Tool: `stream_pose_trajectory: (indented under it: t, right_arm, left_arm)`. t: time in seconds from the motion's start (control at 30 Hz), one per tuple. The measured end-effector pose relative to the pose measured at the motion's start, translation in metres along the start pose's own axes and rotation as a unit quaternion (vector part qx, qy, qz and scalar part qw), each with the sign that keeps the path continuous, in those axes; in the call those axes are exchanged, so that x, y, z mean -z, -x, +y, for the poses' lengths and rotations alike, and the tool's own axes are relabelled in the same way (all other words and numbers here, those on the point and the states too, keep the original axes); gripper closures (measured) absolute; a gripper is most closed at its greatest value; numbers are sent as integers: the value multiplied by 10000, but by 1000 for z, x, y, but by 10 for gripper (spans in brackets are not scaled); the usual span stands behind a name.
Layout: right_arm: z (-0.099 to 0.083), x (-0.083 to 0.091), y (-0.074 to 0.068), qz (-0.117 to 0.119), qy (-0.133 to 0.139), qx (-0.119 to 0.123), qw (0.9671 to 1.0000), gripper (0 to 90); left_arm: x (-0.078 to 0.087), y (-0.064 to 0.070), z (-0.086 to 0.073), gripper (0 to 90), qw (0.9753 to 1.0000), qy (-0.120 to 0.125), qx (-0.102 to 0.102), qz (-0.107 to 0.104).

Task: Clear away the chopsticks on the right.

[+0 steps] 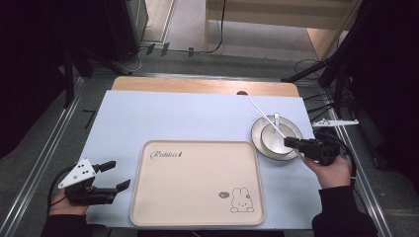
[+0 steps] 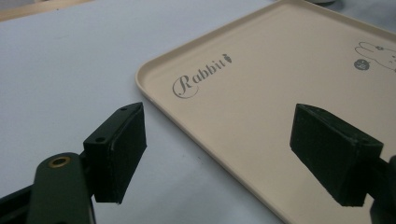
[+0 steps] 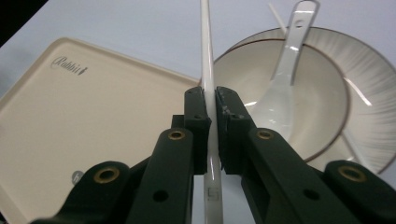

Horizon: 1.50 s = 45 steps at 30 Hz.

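Note:
My right gripper (image 1: 289, 142) is shut on a white chopstick (image 1: 264, 114) at the right of the table. The chopstick (image 3: 206, 46) runs up between the closed jaws of the right gripper (image 3: 210, 98) and slants over the bowl (image 1: 271, 143). The bowl sits on a ribbed plate (image 1: 257, 138) and holds a white spoon (image 3: 285, 70). A second chopstick (image 3: 351, 145) lies across the plate behind the bowl. My left gripper (image 1: 118, 174) is open beside the left edge of the beige tray (image 1: 197, 187), with nothing between its pads (image 2: 123, 149).
The tray (image 2: 261, 93) carries a "Rabbit" script and a rabbit drawing (image 1: 241, 201). A pale blue mat (image 1: 173, 118) covers the table. Cables and dark stands lie beyond the far edge and along the right side.

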State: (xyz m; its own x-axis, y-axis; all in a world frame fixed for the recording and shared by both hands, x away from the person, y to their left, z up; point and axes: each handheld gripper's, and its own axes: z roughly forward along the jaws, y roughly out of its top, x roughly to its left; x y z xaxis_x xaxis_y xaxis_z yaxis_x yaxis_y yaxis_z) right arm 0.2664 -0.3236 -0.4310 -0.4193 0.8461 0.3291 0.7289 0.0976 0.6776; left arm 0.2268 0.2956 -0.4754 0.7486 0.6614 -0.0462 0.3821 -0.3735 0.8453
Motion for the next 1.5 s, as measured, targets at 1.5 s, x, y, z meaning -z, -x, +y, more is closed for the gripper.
stream_pose_trajectory:
  t: [1.5]
  right_arm:
    - [-84, -92, -100, -223, -1273, 2, 9916, 837]
  left_arm:
    - [-2, 0, 1, 192, 10000, -3, -32, -13]
